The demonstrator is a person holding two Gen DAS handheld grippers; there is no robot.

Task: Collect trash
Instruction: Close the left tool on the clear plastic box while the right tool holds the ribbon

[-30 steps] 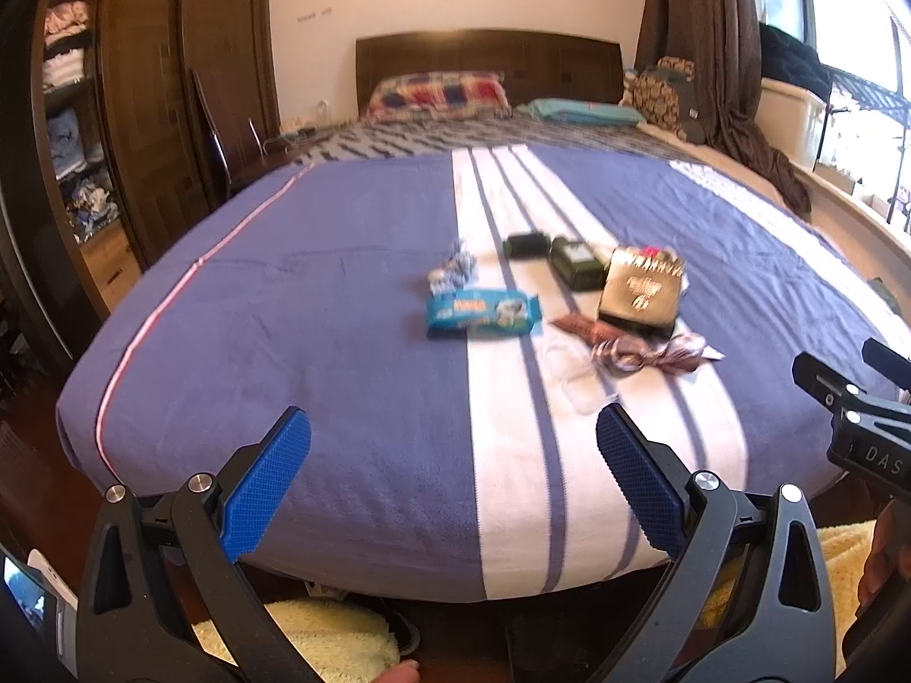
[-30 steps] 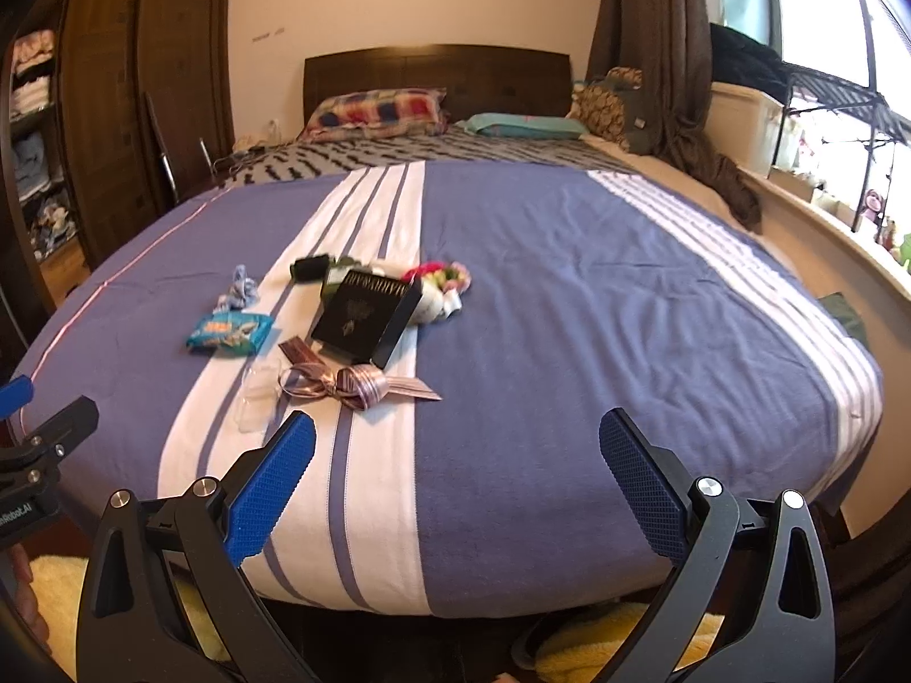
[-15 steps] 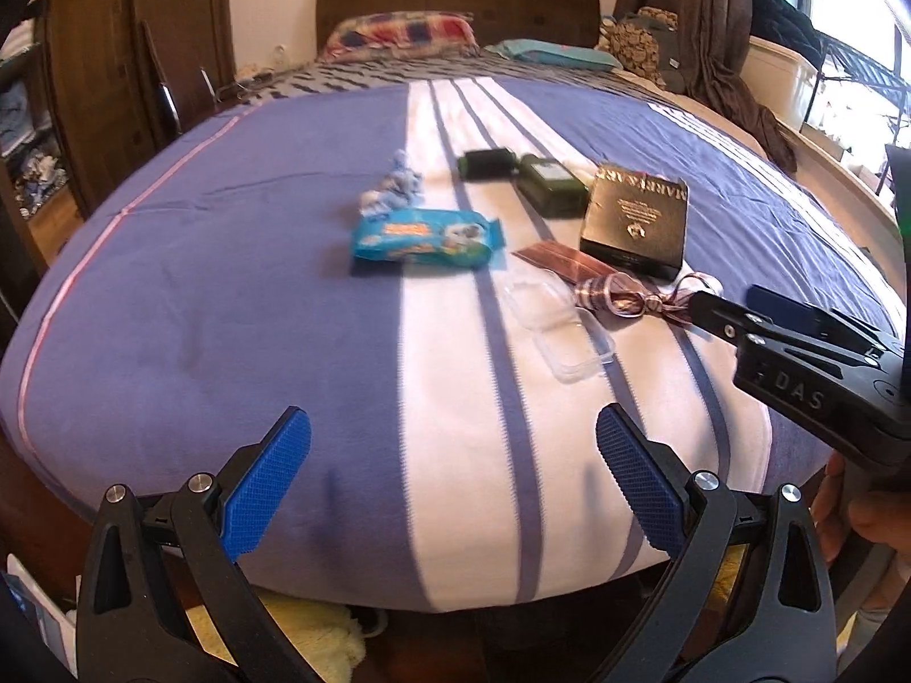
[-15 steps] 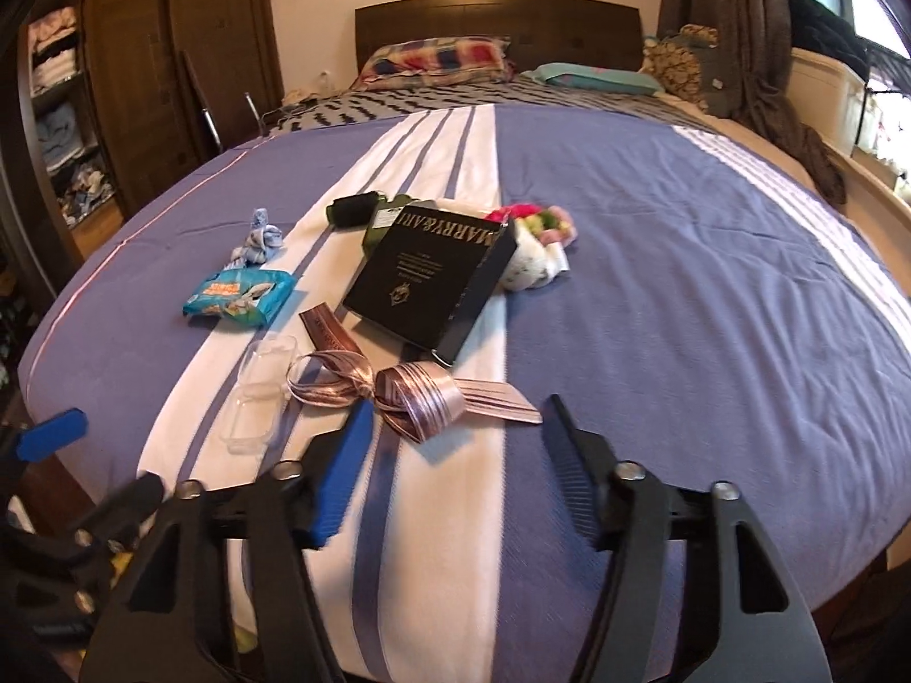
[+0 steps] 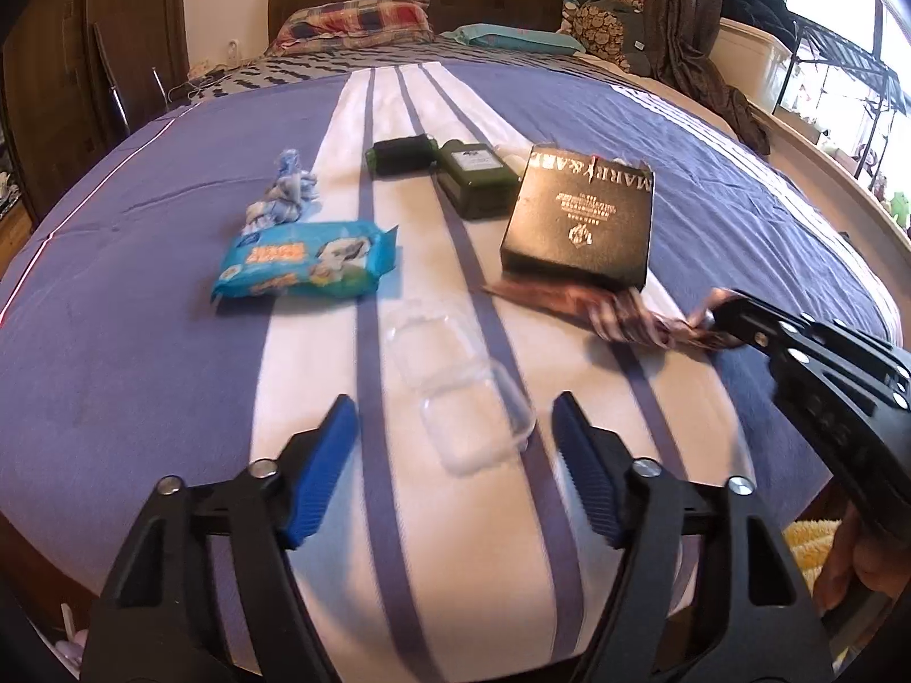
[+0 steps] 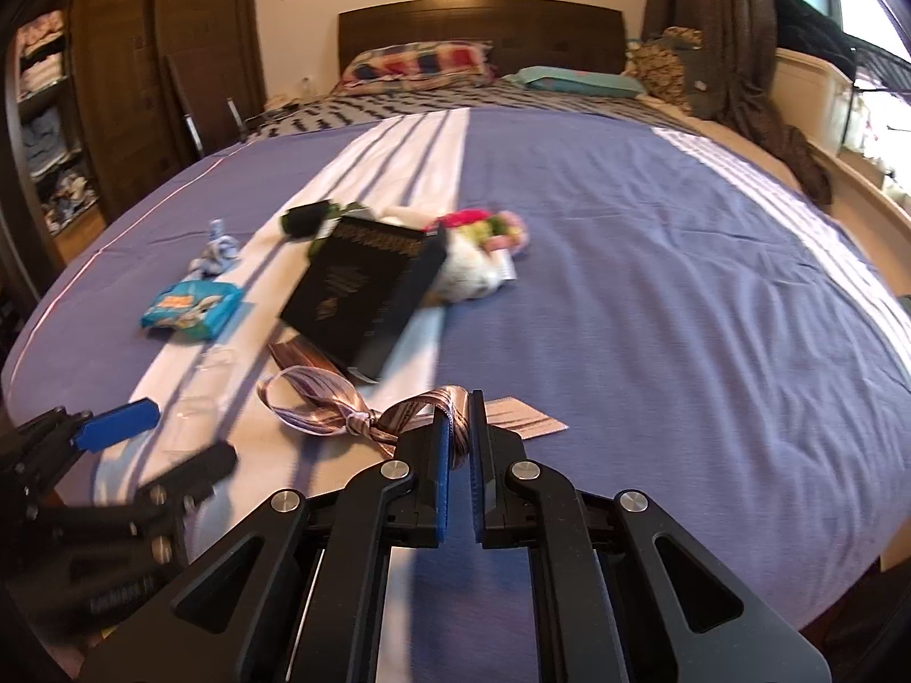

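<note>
On the striped bedspread [image 5: 142, 341] lies a clear plastic clamshell box [image 5: 455, 393]. My left gripper [image 5: 455, 444] straddles its near end, and its jaws are closing. The blue pads [image 5: 327, 467] stand apart from the plastic. A pink and brown striped ribbon bow [image 6: 319, 404] lies in front of a black box [image 6: 364, 296]. My right gripper [image 6: 458, 415] is shut on a loop of that ribbon. In the left wrist view the right gripper [image 5: 720, 313] pinches the ribbon [image 5: 626, 324] at the right.
A blue wipes packet [image 5: 307, 267], a crumpled blue-white wrapper [image 5: 284, 193], a dark green bottle [image 5: 472, 182] and a small black case [image 5: 398, 153] lie further up the bed. A plush bundle [image 6: 478, 262] sits behind the box. Pillows [image 5: 353, 23] and a headboard lie beyond.
Both grippers came down and forward over the bed. The right jaws went from wide open to shut on the ribbon. The left jaws narrowed around the clear box.
</note>
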